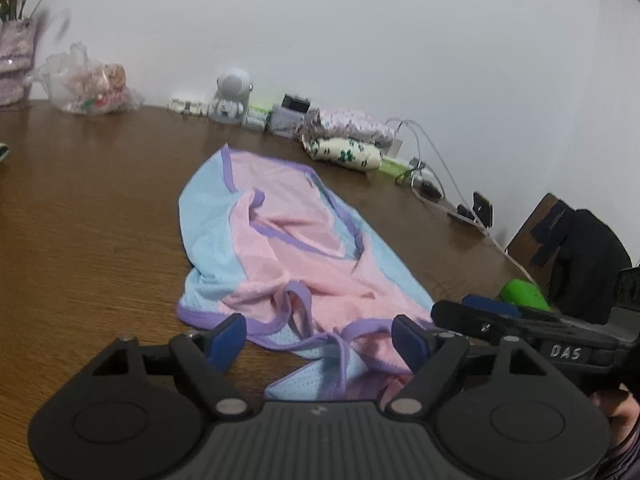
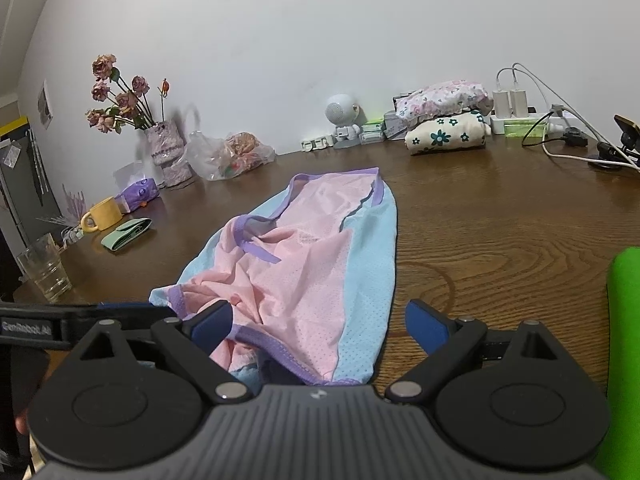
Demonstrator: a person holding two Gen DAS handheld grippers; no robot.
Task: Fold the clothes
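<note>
Pink mesh with blue side panels and purple trim makes up the garment, which is spread lengthwise on the brown wooden table, rumpled toward its near end. The left gripper is seen with its jaws wide apart, straddling the garment's near hem; nothing is held between the blue pads. The right gripper is likewise spread wide over the near edge of the garment, its left pad lying against the pink fabric and its right pad above bare table. Whether that pad presses the cloth cannot be told. Two folded floral garments are stacked at the table's far edge, by the wall. A small white robot figure is noted beside them. A vase of dried flowers, a plastic bag, a yellow mug and a glass are recorded along the left side.
</note>
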